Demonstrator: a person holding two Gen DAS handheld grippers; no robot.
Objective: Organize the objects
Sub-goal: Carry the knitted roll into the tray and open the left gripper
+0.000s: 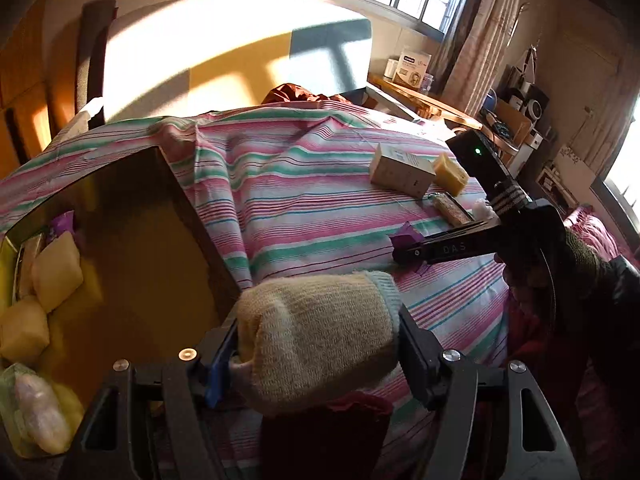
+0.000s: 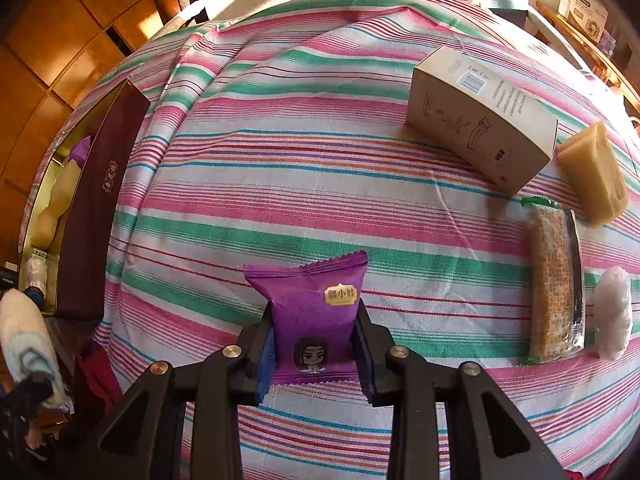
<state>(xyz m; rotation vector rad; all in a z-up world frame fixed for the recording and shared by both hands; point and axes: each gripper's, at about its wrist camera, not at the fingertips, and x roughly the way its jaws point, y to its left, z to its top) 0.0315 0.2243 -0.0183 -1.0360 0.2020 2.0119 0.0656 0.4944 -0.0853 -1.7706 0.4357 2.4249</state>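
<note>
**Over the striped cloth, both grippers loaded**

Out front of my left wrist camera, my left gripper is clamped on a cream knitted sock roll, pads pressing either side. Just left of it sits the dark box, yellow packets inside. My right gripper shows across the striped cloth, something purple at its tip.

Switching to my right wrist camera: my jaws are pinched nearly closed on a purple snack packet, holding it upright. Well beyond it lie a beige carton, a pale yellow block, a long wrapped bar and a white wrapped piece.
</note>
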